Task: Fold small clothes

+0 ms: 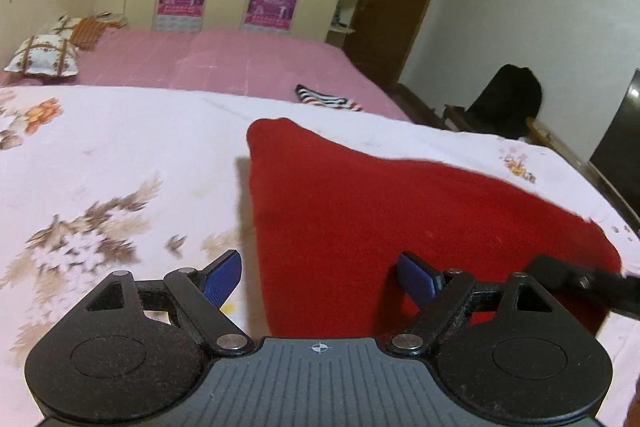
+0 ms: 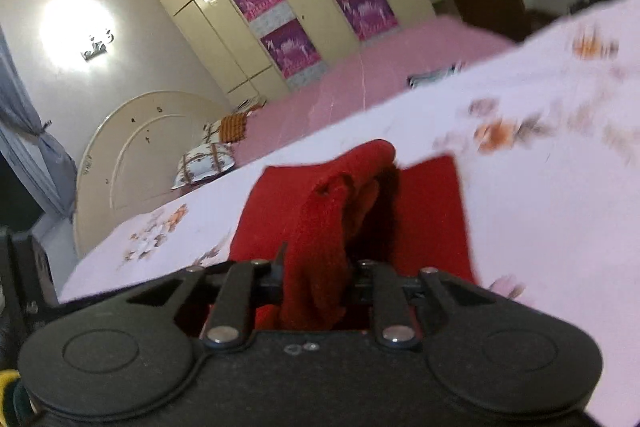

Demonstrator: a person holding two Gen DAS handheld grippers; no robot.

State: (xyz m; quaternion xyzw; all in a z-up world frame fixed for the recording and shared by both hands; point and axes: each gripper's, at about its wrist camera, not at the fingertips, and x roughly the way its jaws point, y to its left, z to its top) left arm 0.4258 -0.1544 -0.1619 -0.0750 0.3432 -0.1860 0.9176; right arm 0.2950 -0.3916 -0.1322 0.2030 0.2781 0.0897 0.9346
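Red garment (image 1: 400,211) lies mostly flat on the flowered bed sheet (image 1: 120,155), folding barely begun: the right gripper (image 2: 316,279) pinches its lifted edge, while the left gripper (image 1: 320,279) hovers wide open, holding nothing.

Left tongs (image 1: 320,277) stand wide apart, angled downward, gripping nothing. Right tongs (image 2: 314,277) are clamped on red cloth (image 2: 320,227).

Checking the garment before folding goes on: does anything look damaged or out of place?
Yes. The red cloth bunched in the right gripper shows a small dark spot near its top, possibly a hole. A striped garment also lies apart, on the pink sheet.
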